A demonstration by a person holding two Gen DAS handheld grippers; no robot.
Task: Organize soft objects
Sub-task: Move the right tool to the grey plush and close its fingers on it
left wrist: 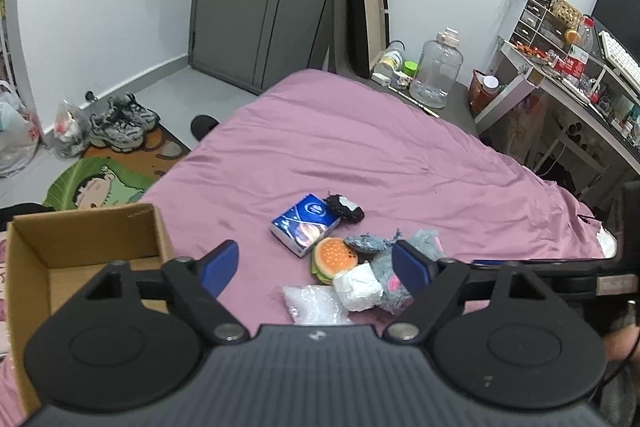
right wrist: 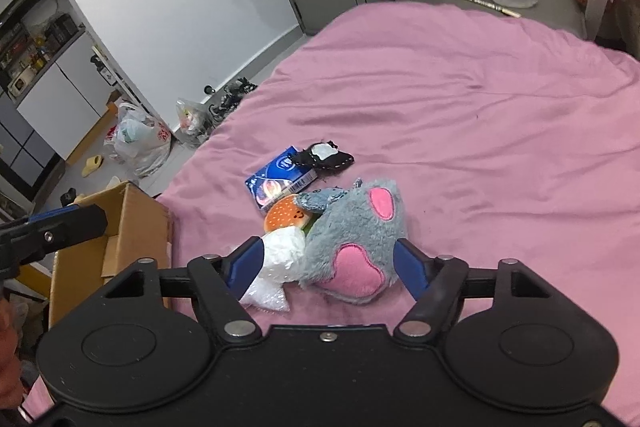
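Observation:
A pile of soft things lies on the pink bed sheet (left wrist: 360, 147): a grey and pink plush paw (right wrist: 356, 243), an orange burger plush (right wrist: 286, 217), a small grey-blue plush (right wrist: 322, 198), a white wrapped bundle (right wrist: 282, 251), a clear plastic bag (left wrist: 316, 305), a blue tissue pack (left wrist: 304, 225) and a black pouch (left wrist: 344, 207). My right gripper (right wrist: 326, 267) is open, its fingers either side of the plush paw and white bundle. My left gripper (left wrist: 314, 265) is open and empty, above the pile. An open cardboard box (left wrist: 80, 251) stands to the left.
Left of the bed are sneakers (left wrist: 122, 123), plastic bags (left wrist: 70, 127) and a cartoon floor mat (left wrist: 100, 183). A large clear water jug (left wrist: 438, 69) stands beyond the bed's far end. A cluttered white desk (left wrist: 568, 79) is on the right.

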